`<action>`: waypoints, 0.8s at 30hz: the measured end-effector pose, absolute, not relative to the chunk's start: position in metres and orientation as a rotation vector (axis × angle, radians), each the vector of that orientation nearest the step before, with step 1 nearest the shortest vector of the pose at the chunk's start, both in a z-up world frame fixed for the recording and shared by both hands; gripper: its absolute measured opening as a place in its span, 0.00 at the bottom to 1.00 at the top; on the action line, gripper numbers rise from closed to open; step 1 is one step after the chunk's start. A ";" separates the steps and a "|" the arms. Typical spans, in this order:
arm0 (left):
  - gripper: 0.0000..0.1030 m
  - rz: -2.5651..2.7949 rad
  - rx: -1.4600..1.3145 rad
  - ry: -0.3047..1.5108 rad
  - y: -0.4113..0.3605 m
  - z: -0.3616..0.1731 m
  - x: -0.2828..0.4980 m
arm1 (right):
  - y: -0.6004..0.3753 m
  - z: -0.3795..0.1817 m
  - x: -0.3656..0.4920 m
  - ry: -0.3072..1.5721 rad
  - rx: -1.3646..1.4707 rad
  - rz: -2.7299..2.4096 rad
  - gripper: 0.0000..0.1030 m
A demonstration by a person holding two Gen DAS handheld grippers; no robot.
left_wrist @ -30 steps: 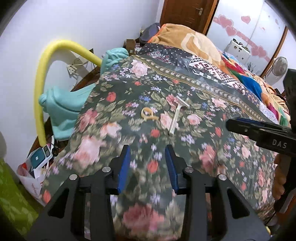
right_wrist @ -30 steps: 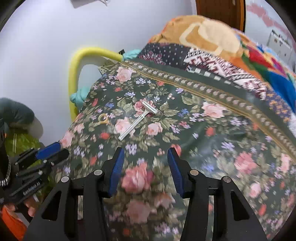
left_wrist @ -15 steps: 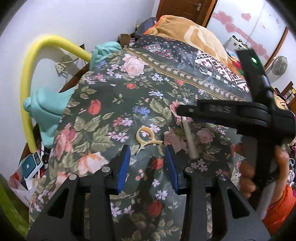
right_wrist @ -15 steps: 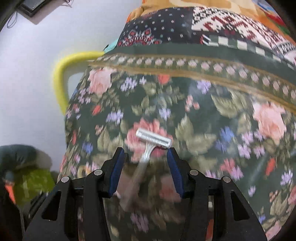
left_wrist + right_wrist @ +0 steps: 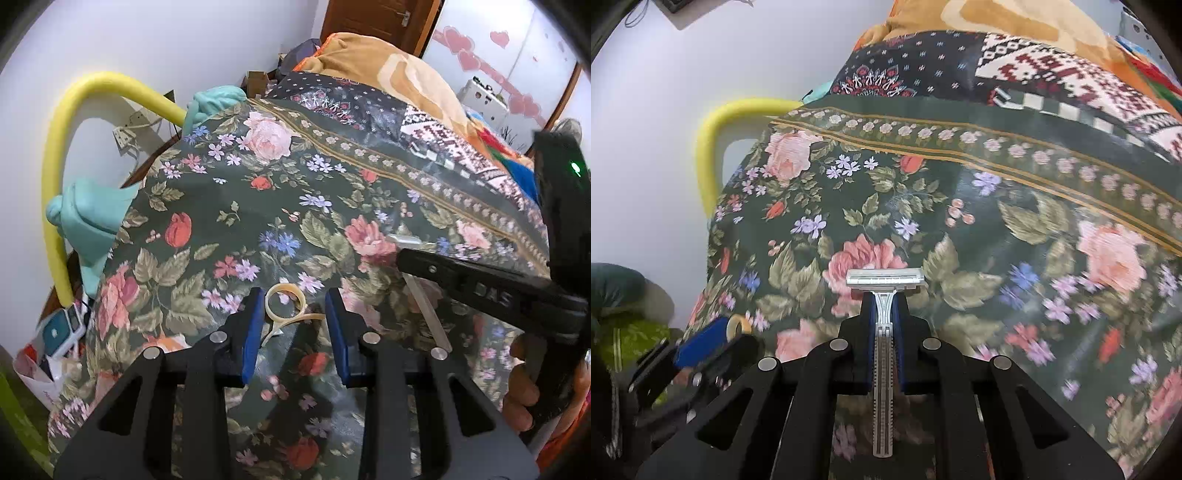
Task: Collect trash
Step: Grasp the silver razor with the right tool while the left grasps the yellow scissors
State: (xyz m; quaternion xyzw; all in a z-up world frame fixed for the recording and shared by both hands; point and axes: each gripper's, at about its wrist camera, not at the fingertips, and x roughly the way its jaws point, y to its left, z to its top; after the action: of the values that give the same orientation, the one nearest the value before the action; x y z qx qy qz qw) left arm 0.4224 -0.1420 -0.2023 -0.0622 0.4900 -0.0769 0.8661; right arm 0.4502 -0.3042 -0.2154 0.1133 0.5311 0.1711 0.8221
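Note:
A grey disposable razor (image 5: 884,325) lies on the dark floral bedspread (image 5: 960,206). My right gripper (image 5: 884,306) is shut on its handle, with the blade head just past the fingertips. In the left wrist view the razor handle (image 5: 428,314) shows under the right gripper (image 5: 480,284). A small yellowish plastic ring with a tail (image 5: 286,306) lies on the bedspread between the open blue pads of my left gripper (image 5: 295,306). It also shows in the right wrist view (image 5: 738,326), beside the left gripper (image 5: 701,347).
A yellow foam tube (image 5: 59,177) arches over the bed's left edge, with teal cloth (image 5: 88,218) tied on it. A bag of clutter (image 5: 55,339) sits on the floor at the left. Patterned blankets (image 5: 424,122) are heaped at the far end.
My right gripper has closed on the razor handle. My left gripper has moved forward so the ring now lies between its pads.

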 end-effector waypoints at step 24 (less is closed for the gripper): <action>0.32 -0.120 -0.111 0.875 -0.121 -0.101 0.321 | -0.318 -0.140 0.374 1.135 0.242 0.405 0.33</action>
State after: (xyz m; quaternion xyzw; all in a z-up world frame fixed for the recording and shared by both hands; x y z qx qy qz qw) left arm 0.3209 -0.1215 -0.1012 -0.0538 0.4233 -0.0582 0.9025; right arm 0.3742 -0.3176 -0.1399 0.1134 0.5325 0.1898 0.8170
